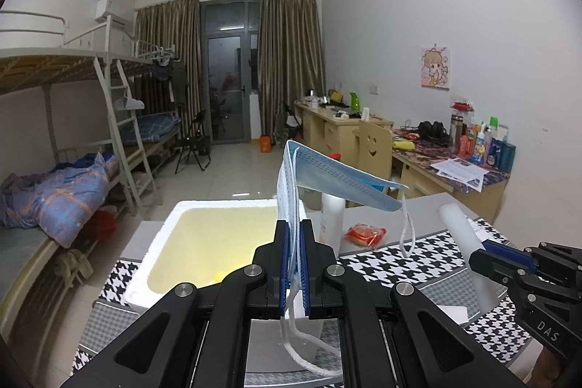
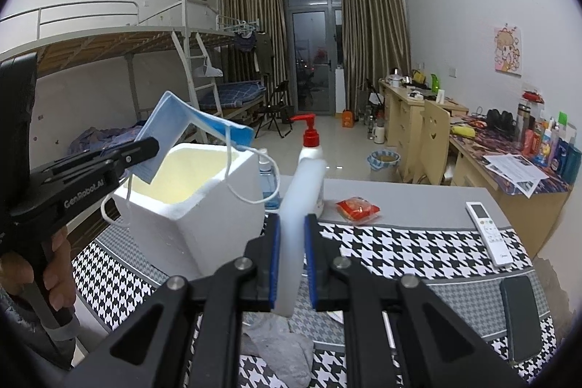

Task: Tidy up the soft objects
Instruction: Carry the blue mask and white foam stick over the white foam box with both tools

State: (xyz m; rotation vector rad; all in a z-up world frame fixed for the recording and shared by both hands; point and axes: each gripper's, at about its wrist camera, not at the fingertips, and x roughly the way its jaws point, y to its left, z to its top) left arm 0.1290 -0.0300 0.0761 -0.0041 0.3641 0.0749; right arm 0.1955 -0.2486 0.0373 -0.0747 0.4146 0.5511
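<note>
Pinching a blue face mask (image 1: pixel 338 179) between its blue pads, the left tool (image 1: pixel 294 264) had its jaws closed tight on the folded fabric. The mask stood up above the fingers and bent over to the right, one white ear loop (image 1: pixel 407 228) dangling from its far corner and another trailing below the jaws. In the right wrist view the same mask (image 2: pixel 174 130) hung over the near rim of a white foam box (image 2: pixel 203 206), whose yellowish inside lay open. The right tool (image 2: pixel 291 260) held its jaws narrow, clamped on a white foam strip (image 2: pixel 302 206) that rose upright between the pads. Both tools sat above a counter (image 2: pixel 400 202) covered with a black-and-white houndstooth cloth (image 2: pixel 400 246). Beyond the strip stood a pump bottle (image 2: pixel 311 151) with a red head, a red snack packet (image 2: pixel 358 208) just to its right, and a white remote (image 2: pixel 489 231) farther right. A dark phone (image 2: pixel 520 319) lay near the cloth's right edge.
</note>
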